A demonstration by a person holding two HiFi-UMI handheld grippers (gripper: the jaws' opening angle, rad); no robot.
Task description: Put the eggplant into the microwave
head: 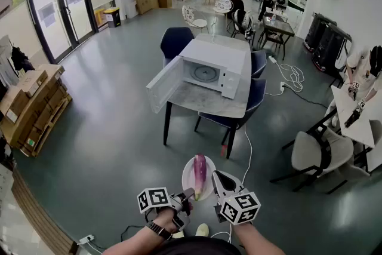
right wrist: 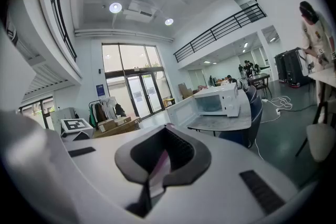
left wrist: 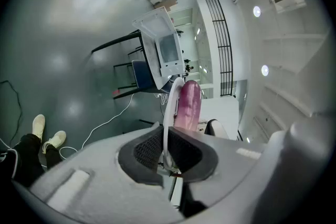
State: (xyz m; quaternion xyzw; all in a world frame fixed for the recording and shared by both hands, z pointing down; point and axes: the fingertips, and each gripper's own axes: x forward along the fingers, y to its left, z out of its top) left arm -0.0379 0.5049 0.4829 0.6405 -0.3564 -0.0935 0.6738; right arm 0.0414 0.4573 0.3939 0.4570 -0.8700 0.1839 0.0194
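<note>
A purple eggplant (head: 200, 175) lies on a white plate (head: 188, 180) that hangs in the air low in the head view, between both grippers. My left gripper (head: 189, 193) is shut on the plate's near-left rim (left wrist: 169, 107), with the eggplant (left wrist: 189, 106) showing just beyond its jaws. My right gripper (head: 215, 180) is shut on the right rim, a thin pale strip of which shows between its jaws (right wrist: 159, 166). The white microwave (head: 213, 72) stands well ahead on a marble-topped table (head: 203, 102), its door (head: 164, 85) swung wide open to the left.
Blue chairs (head: 175, 41) ring the microwave table. A white cable (head: 246, 146) runs across the grey floor. Cardboard boxes (head: 33, 106) are stacked at the left and a white chair (head: 313, 155) stands at the right. People sit at tables (head: 277, 25) at the back.
</note>
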